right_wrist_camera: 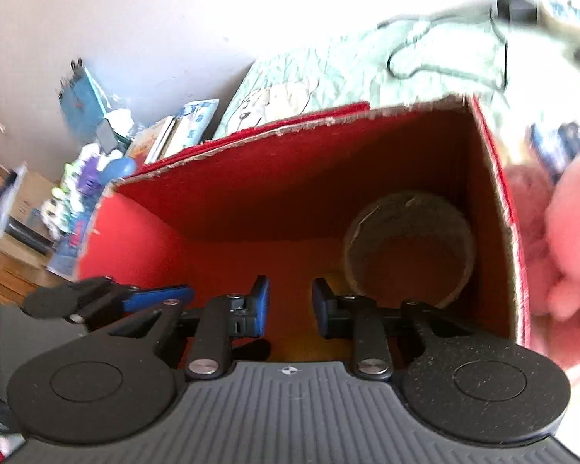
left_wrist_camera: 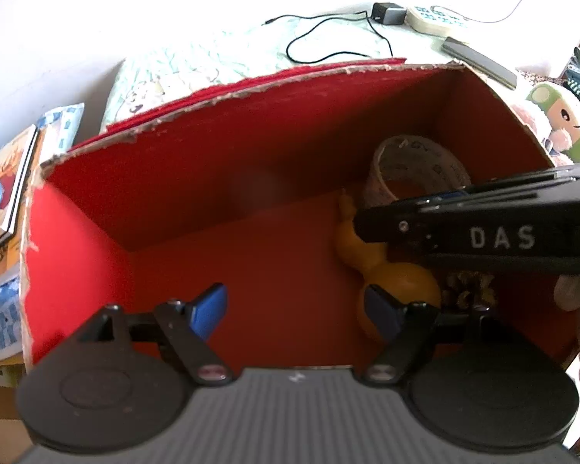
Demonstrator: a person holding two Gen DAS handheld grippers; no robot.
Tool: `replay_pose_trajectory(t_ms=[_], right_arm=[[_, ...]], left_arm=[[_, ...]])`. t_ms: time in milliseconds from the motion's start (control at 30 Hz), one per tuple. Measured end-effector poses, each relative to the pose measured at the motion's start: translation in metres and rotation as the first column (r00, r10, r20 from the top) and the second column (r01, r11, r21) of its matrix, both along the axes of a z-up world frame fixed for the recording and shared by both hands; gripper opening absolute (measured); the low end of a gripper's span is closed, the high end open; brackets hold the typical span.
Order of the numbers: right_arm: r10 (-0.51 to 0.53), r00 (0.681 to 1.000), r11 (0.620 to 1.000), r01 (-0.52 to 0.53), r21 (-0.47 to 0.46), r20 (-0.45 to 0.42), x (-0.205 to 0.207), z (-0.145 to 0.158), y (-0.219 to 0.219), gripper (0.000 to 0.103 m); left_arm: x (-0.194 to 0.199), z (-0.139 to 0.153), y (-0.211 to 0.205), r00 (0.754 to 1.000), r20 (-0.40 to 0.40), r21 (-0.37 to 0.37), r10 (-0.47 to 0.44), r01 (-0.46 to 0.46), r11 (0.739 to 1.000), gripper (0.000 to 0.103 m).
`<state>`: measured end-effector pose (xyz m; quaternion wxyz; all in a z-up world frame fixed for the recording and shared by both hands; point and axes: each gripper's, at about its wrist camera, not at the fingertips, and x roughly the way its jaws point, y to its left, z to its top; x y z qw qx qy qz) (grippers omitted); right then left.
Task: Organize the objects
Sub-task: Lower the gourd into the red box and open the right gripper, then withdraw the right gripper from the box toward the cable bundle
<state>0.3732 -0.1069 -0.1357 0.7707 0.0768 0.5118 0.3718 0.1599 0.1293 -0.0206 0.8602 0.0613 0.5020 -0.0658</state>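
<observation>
While both sets of jaws hang inside the red box [left_wrist_camera: 197, 208], neither grasps anything: the left gripper [left_wrist_camera: 295, 311] is spread wide and released, and the right gripper [right_wrist_camera: 290, 305] stands parted with only a narrow gap, empty between its blue pads [right_wrist_camera: 261, 301]. One orange gourd-shaped toy [left_wrist_camera: 371, 263] lies on the box floor, its round end just beside the left gripper's right-hand pad and outside the gap. Beyond it, one roll of tape [right_wrist_camera: 410, 247] stands in the far right corner, ahead and to the right of the right gripper. A small brownish item sits beside the toy, too dim to identify. Past the torn cardboard rim lies a pale green patterned cloth [left_wrist_camera: 220, 62] carrying one black adapter [left_wrist_camera: 386, 13] with its cable and one remote [left_wrist_camera: 479, 62]. Books [left_wrist_camera: 7, 185] are stacked left; plush toys [left_wrist_camera: 560, 120] sit right.
</observation>
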Motion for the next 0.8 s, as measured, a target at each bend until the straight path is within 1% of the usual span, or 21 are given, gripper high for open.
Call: replay_pose_trajectory(t_ms=[67, 100, 133, 200, 267, 300, 333, 433, 467, 500, 533, 600, 700, 800], right_arm=[[-0.003, 0.995, 0.997, 0.01, 0.073, -0.102, 0.004, 0.0, -0.001, 0.028], [-0.001, 0.992, 0.997, 0.011, 0.077, -0.128, 0.005, -0.001, 0.002, 0.028], [-0.003, 0.99, 0.999, 0.01, 0.052, -0.14, 0.006, -0.002, 0.007, 0.028], [-0.014, 0.99, 1.0, 0.012, -0.018, -0.138, 0.006, -0.004, 0.017, 0.028], [-0.003, 0.985, 1.0, -0.001, -0.021, -0.172, 0.007, -0.01, 0.024, 0.028], [-0.005, 0.982, 1.0, 0.0, -0.028, -0.191, 0.003, -0.012, 0.025, 0.028], [-0.013, 0.98, 0.999, 0.003, -0.05, -0.2, 0.001, -0.014, 0.026, 0.028], [-0.04, 0.981, 0.995, 0.022, -0.096, -0.188, -0.002, -0.011, 0.026, 0.027], [-0.047, 0.984, 0.991, 0.025, -0.13, -0.17, -0.002, -0.01, 0.027, 0.028], [-0.056, 0.987, 0.985, 0.031, -0.17, -0.148, -0.003, -0.008, 0.027, 0.025], [-0.06, 0.989, 0.982, 0.034, -0.188, -0.134, -0.004, -0.007, 0.027, 0.026], [-0.063, 0.989, 0.981, 0.037, -0.192, -0.13, -0.005, -0.005, 0.025, 0.028], [-0.06, 0.989, 0.985, 0.037, -0.166, -0.133, -0.005, -0.004, 0.022, 0.028], [-0.06, 0.994, 0.985, 0.043, -0.169, -0.095, -0.008, -0.001, 0.022, 0.028]], left_arm=[[-0.003, 0.001, 0.0, 1.0, 0.022, -0.003, -0.003, 0.003, 1.0, 0.079], [-0.004, 0.003, 0.0, 0.999, 0.036, -0.007, -0.008, 0.008, 1.0, 0.079], [-0.005, 0.003, 0.0, 0.999, 0.046, -0.008, -0.012, 0.013, 1.0, 0.079], [-0.009, 0.005, -0.001, 0.997, 0.069, -0.006, -0.031, 0.032, 0.999, 0.079], [-0.01, 0.005, -0.002, 0.996, 0.075, 0.006, -0.046, 0.045, 0.999, 0.08], [-0.01, 0.005, -0.002, 0.996, 0.074, 0.023, -0.049, 0.047, 0.999, 0.08], [-0.011, 0.005, -0.002, 0.996, 0.075, 0.039, -0.049, 0.046, 0.998, 0.081], [-0.01, 0.002, 0.0, 0.997, 0.068, 0.084, -0.041, 0.035, 0.996, 0.081], [-0.01, 0.002, 0.001, 0.997, 0.065, 0.089, -0.038, 0.033, 0.995, 0.081], [-0.009, 0.001, 0.002, 0.997, 0.063, 0.087, -0.038, 0.032, 0.996, 0.081], [-0.008, 0.001, 0.002, 0.997, 0.06, 0.089, -0.04, 0.035, 0.995, 0.082], [-0.006, -0.002, -0.001, 0.998, 0.052, 0.109, -0.045, 0.039, 0.993, 0.082], [-0.005, -0.004, -0.003, 0.998, 0.04, 0.128, -0.049, 0.044, 0.991, 0.083], [-0.004, -0.003, -0.002, 0.999, 0.028, 0.122, -0.034, 0.03, 0.992, 0.083]])
